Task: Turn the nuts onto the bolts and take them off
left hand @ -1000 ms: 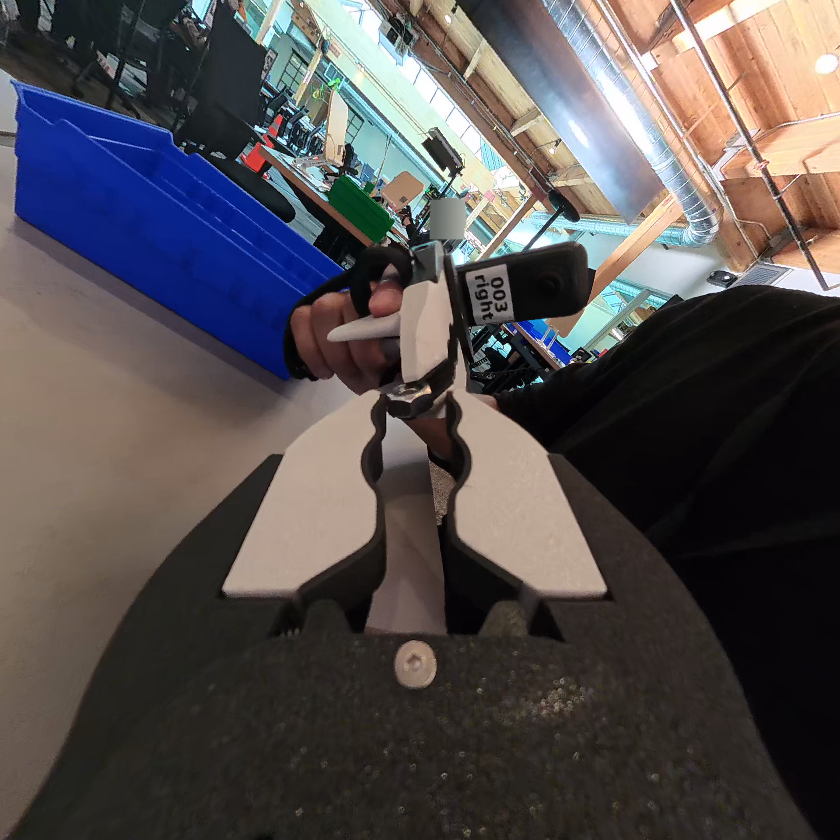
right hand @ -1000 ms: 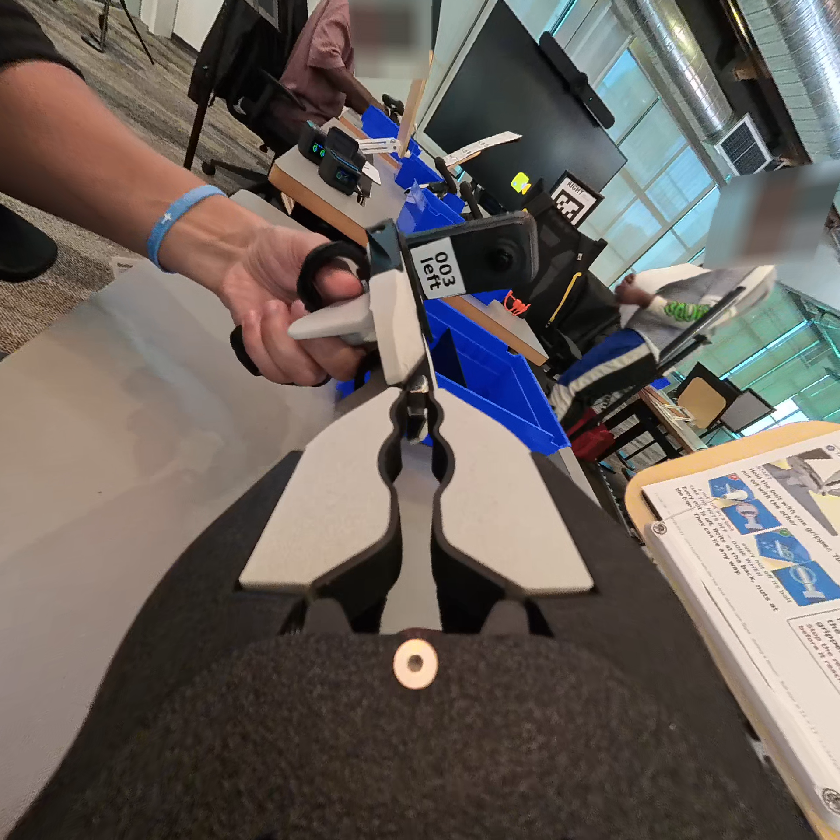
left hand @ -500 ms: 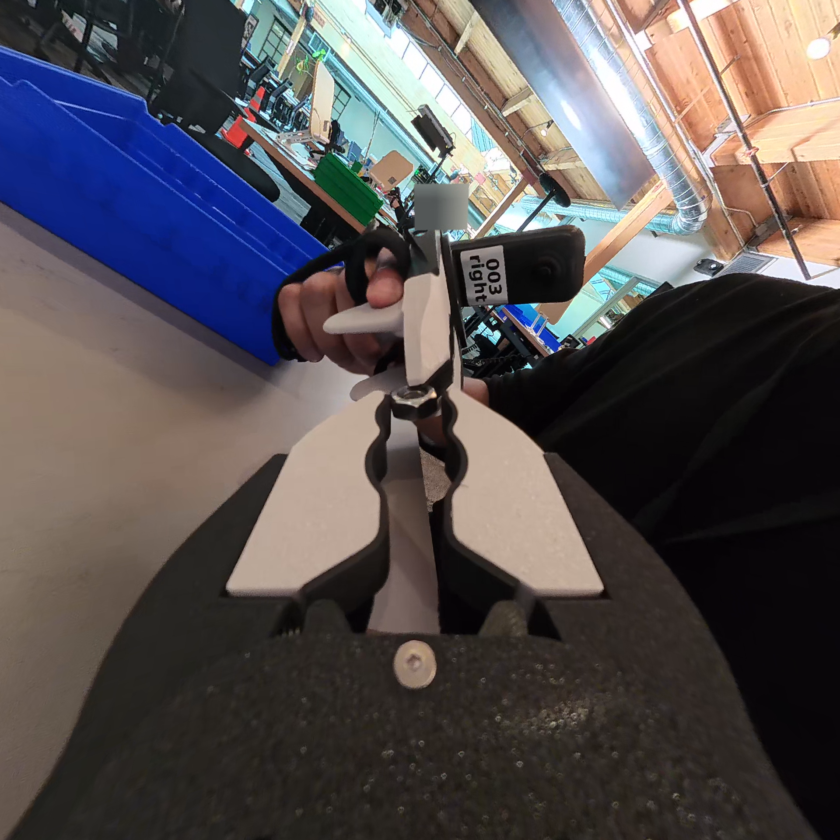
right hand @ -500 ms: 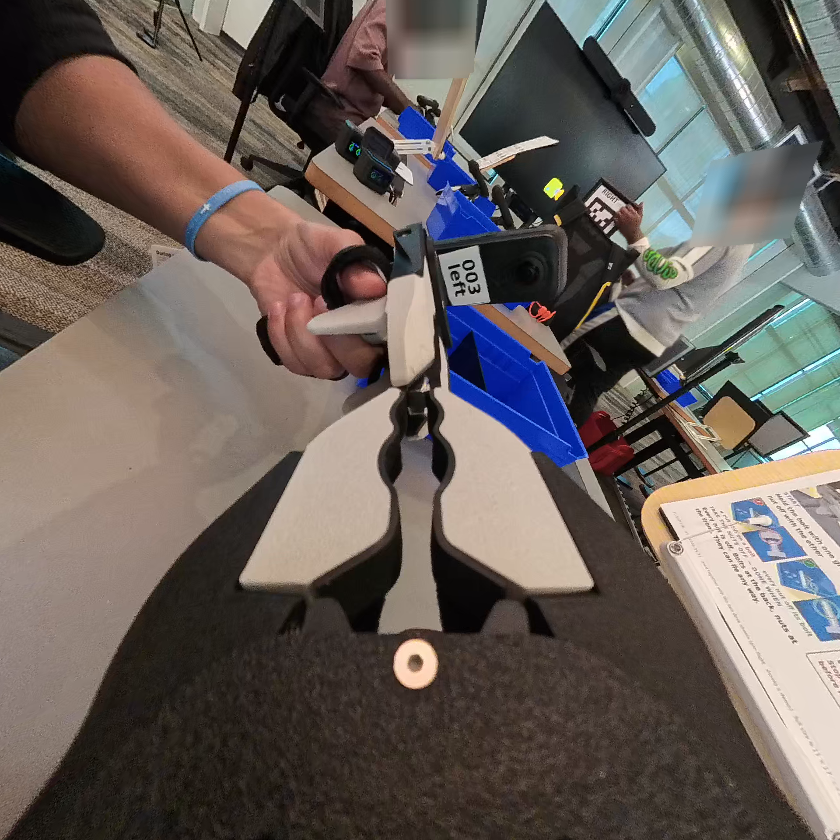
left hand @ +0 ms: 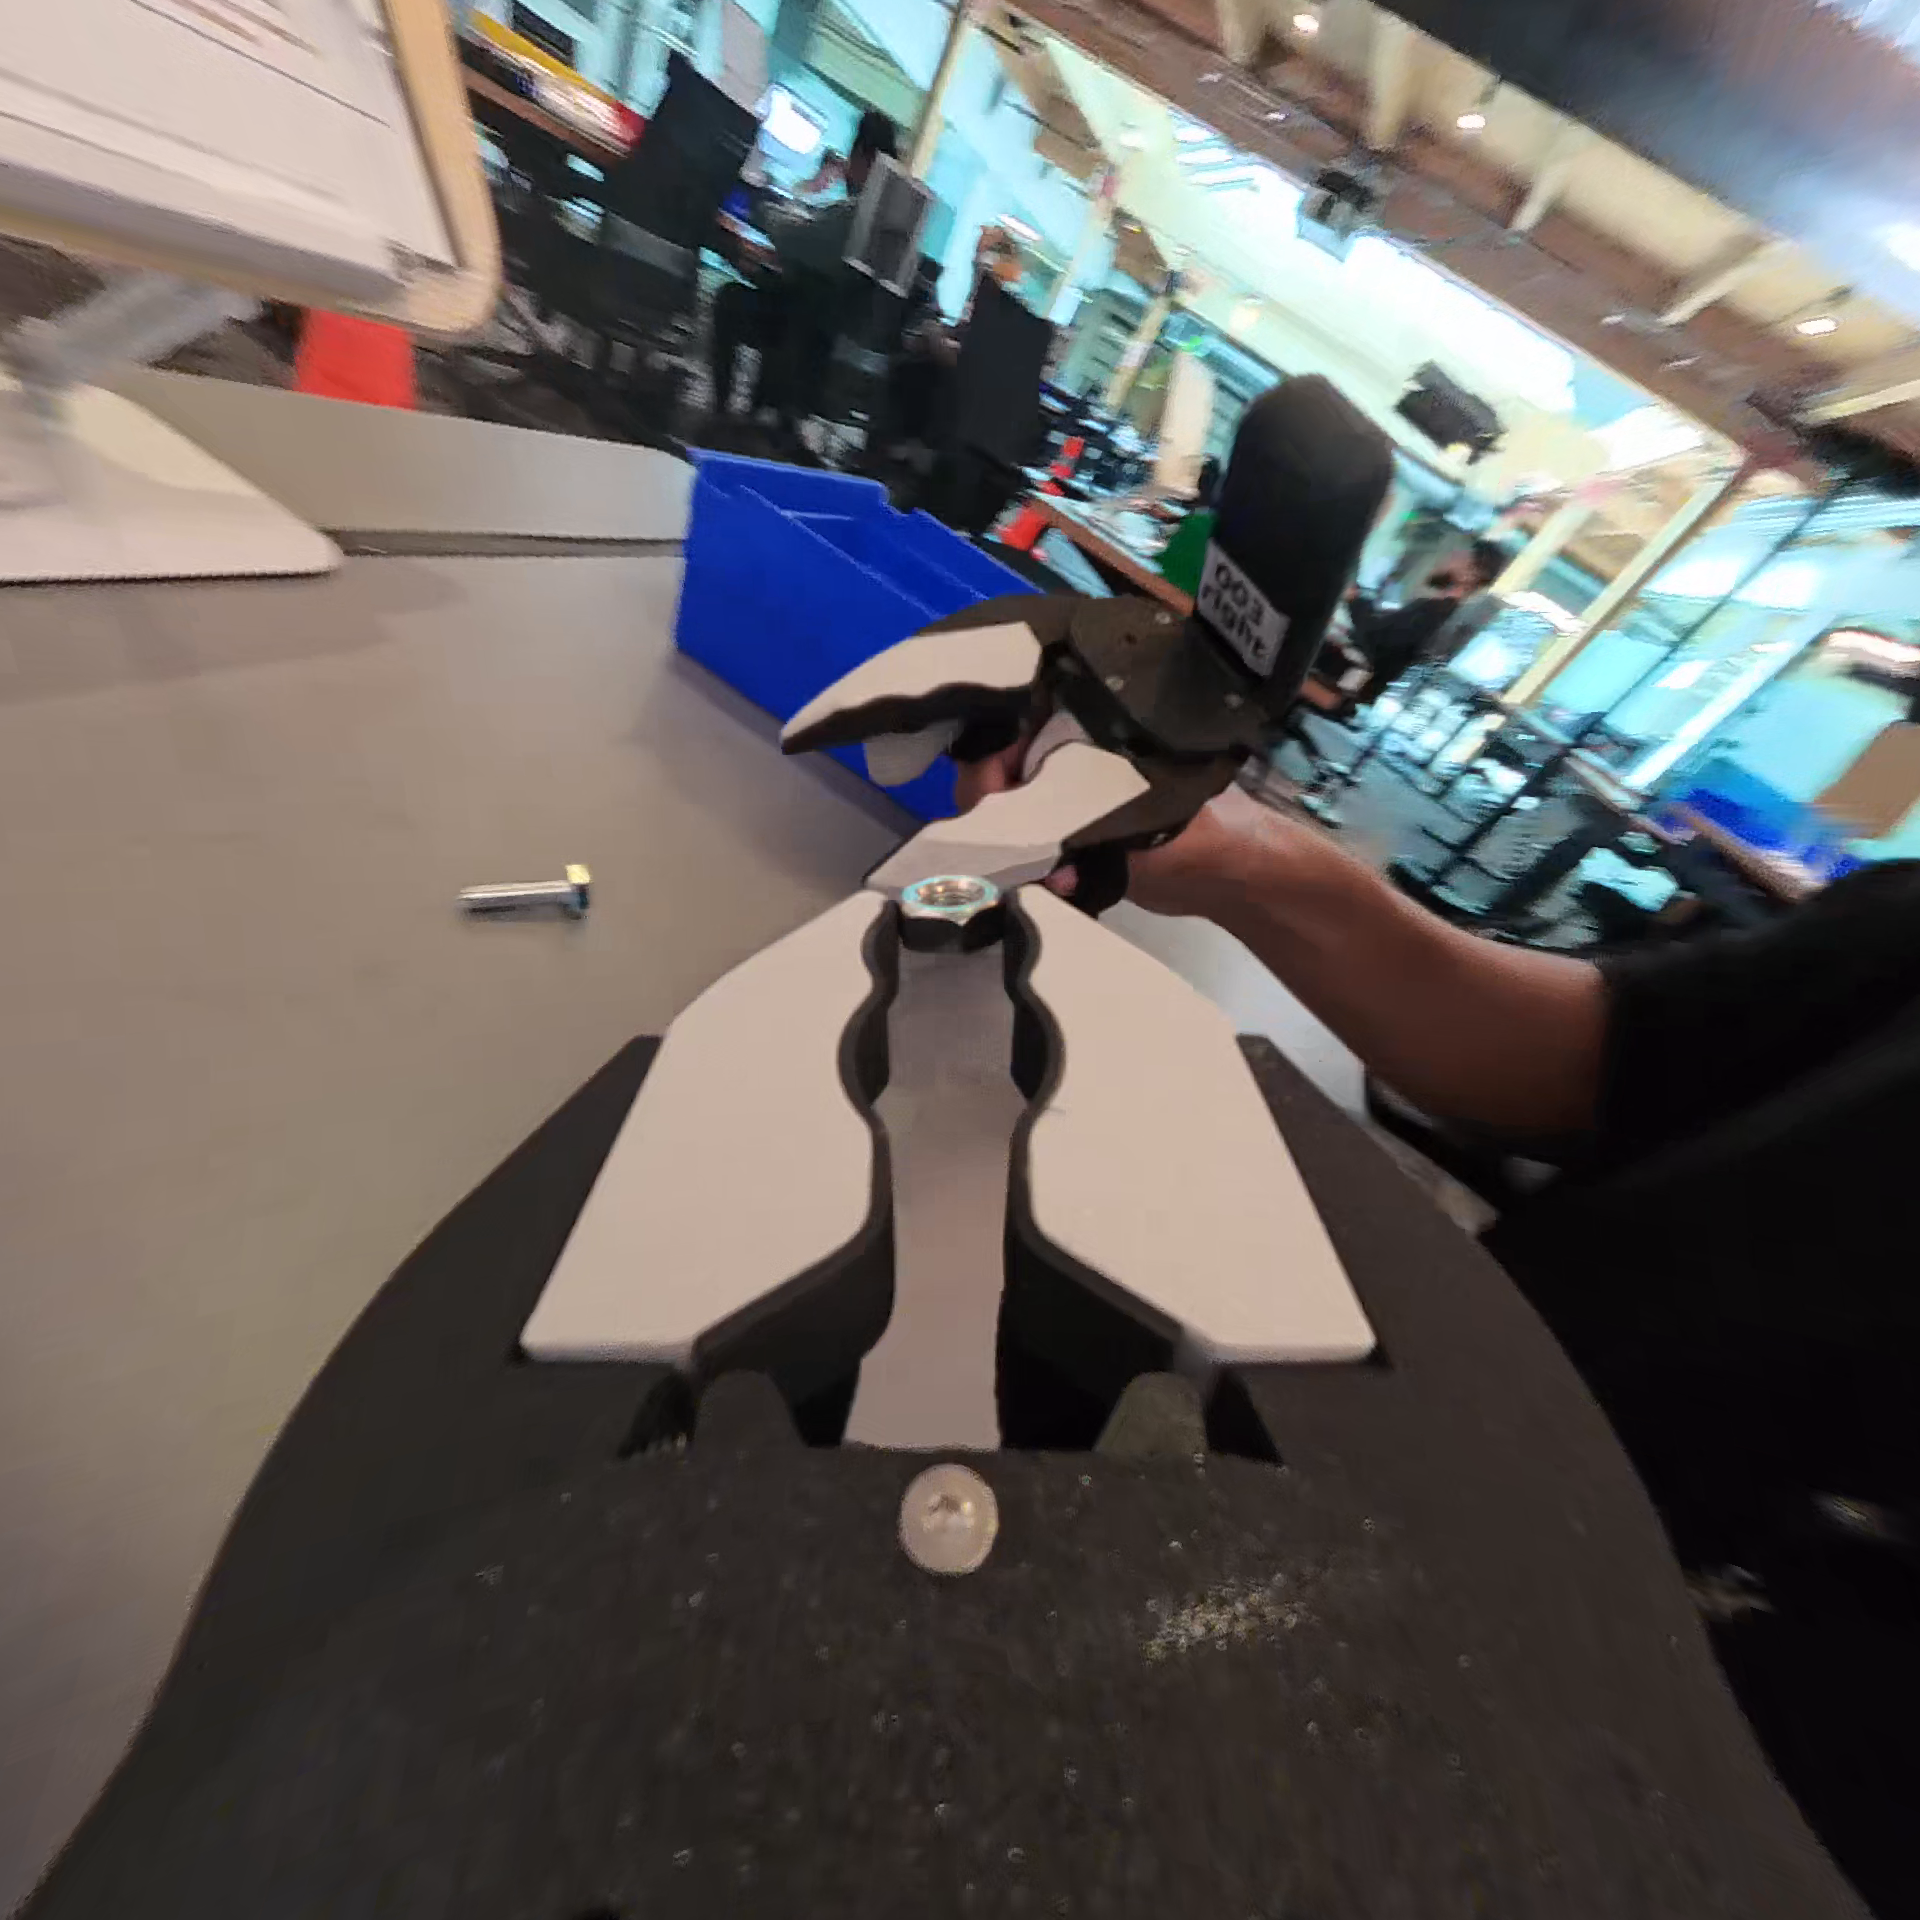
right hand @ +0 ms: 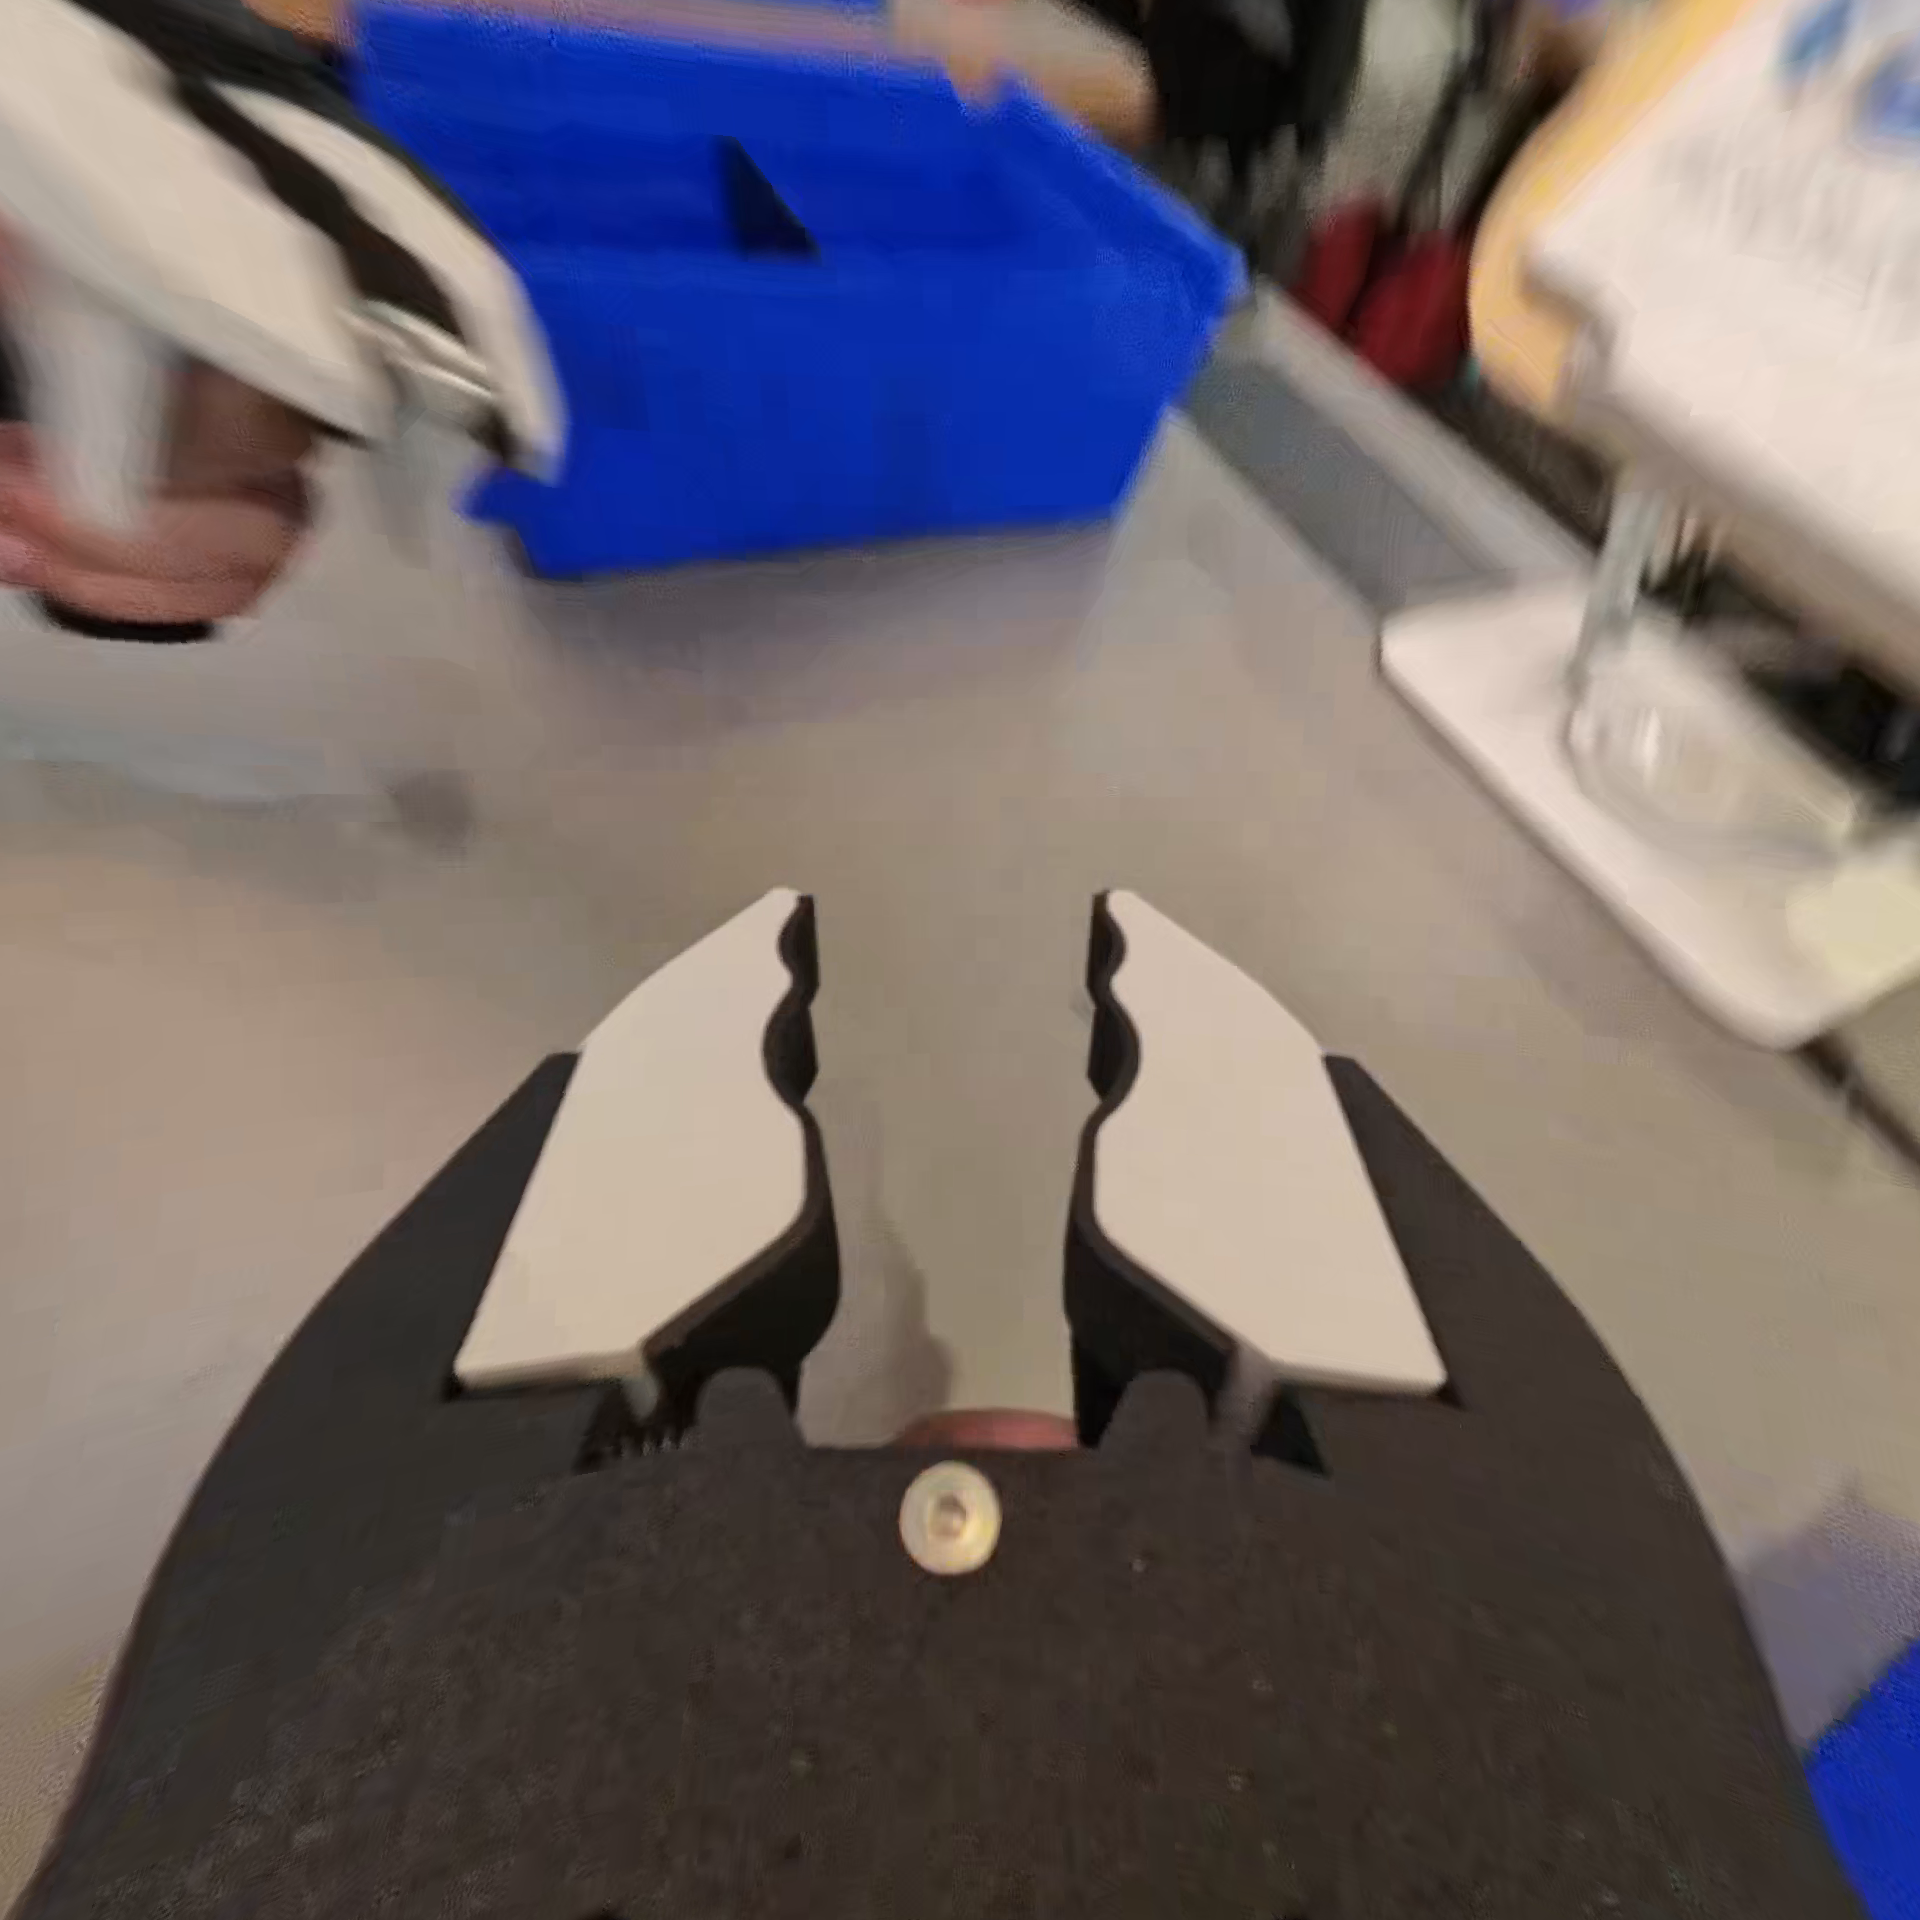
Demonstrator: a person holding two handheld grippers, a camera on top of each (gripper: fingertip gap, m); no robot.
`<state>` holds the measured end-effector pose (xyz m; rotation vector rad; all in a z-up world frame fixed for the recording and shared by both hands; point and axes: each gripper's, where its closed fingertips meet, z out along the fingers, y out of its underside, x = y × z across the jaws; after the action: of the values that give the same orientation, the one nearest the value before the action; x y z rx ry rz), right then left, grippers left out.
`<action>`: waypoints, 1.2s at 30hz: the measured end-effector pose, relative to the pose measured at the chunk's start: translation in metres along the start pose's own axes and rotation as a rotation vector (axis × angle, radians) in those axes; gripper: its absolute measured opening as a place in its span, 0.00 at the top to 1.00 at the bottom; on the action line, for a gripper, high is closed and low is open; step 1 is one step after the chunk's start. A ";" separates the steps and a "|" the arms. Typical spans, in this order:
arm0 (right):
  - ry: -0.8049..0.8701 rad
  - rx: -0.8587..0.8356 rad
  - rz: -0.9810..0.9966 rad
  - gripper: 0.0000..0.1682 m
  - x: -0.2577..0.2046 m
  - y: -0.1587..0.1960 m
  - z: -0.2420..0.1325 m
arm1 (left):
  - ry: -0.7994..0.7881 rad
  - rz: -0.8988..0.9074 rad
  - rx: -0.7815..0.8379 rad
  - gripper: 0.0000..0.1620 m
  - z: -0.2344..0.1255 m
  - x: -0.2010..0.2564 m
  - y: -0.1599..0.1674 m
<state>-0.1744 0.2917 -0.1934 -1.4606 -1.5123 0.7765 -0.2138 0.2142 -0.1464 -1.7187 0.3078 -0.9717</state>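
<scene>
My left gripper [left hand: 948, 906] is shut on a silver hex nut [left hand: 945, 902], held at the fingertips with its threaded hole facing up. A silver bolt [left hand: 528, 894] lies on its side on the grey table [left hand: 312, 831], to the left of the nut. My right gripper [right hand: 951, 920] is open and empty, low over the bare table. It also shows in the left wrist view [left hand: 842, 810], just beyond the nut, jaws apart. In the blurred right wrist view the left gripper [right hand: 488, 416] sits at the upper left with something silver between its fingers.
A blue bin [left hand: 821, 603] stands on the table behind the grippers and also shows in the right wrist view [right hand: 831, 343]. A white stand base [right hand: 1621, 790] with a board of printed sheets [left hand: 208, 135] is at the side. Desks and people fill the room behind.
The grippers were joined on the nut and bolt; now they have parted. My right gripper has opened and the bolt lies on the table. My left gripper keeps the nut. Both views have swung down.
</scene>
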 end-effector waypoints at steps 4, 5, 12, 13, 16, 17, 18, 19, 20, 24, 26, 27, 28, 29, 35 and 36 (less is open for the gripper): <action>0.058 -0.204 0.140 0.68 0.025 0.044 0.030 | -0.011 -0.016 0.013 0.89 0.004 0.003 0.007; 0.075 -0.232 0.142 0.69 0.030 0.050 0.036 | -0.011 -0.020 0.004 0.89 0.005 0.003 0.009; 0.046 -0.305 0.228 0.77 0.044 0.067 0.063 | 0.063 -0.078 0.017 0.89 0.004 0.010 0.010; 0.037 -0.314 0.247 0.78 0.045 0.068 0.064 | 0.067 -0.086 0.027 0.89 0.003 0.010 0.008; 0.009 -0.346 0.289 0.79 0.045 0.074 0.068 | 0.102 -0.111 0.054 0.89 0.000 0.012 0.002; 0.011 -0.356 0.286 0.81 0.046 0.075 0.069 | 0.102 -0.116 0.064 0.89 0.000 0.012 0.000; 0.021 -0.360 0.273 0.86 0.047 0.076 0.069 | 0.104 -0.122 0.075 0.89 0.000 0.011 -0.003; 0.022 -0.361 0.263 0.88 0.047 0.076 0.069 | 0.114 -0.129 0.082 0.89 0.000 0.012 -0.005; 0.018 -0.360 0.255 0.88 0.047 0.076 0.070 | 0.122 -0.135 0.090 0.89 0.001 0.012 -0.008; 0.064 -0.239 0.149 0.89 0.049 0.055 0.065 | 0.122 -0.144 0.141 0.89 0.007 0.008 -0.032; 0.085 -0.075 0.073 0.89 0.046 0.025 0.055 | 0.105 -0.174 0.201 0.89 0.009 0.002 -0.056; 0.112 0.009 0.045 0.89 0.045 0.008 0.048 | 0.102 -0.202 0.239 0.89 0.010 -0.003 -0.069; 0.130 0.095 0.012 0.89 0.042 -0.010 0.039 | 0.100 -0.236 0.282 0.89 0.010 -0.008 -0.083; 0.153 0.187 -0.023 0.89 0.039 -0.029 0.030 | 0.097 -0.272 0.325 0.89 0.010 -0.013 -0.095; 0.340 0.431 -0.130 0.89 0.034 -0.102 -0.008 | 0.197 -0.510 0.457 0.89 0.028 -0.033 -0.126; 0.354 0.437 -0.144 0.89 0.032 -0.108 -0.009 | 0.206 -0.539 0.467 0.89 0.030 -0.036 -0.127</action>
<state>-0.2117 0.3097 -0.0881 -1.0806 -1.0832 0.6679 -0.2468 0.3057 -0.0523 -1.2877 -0.2569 -1.4826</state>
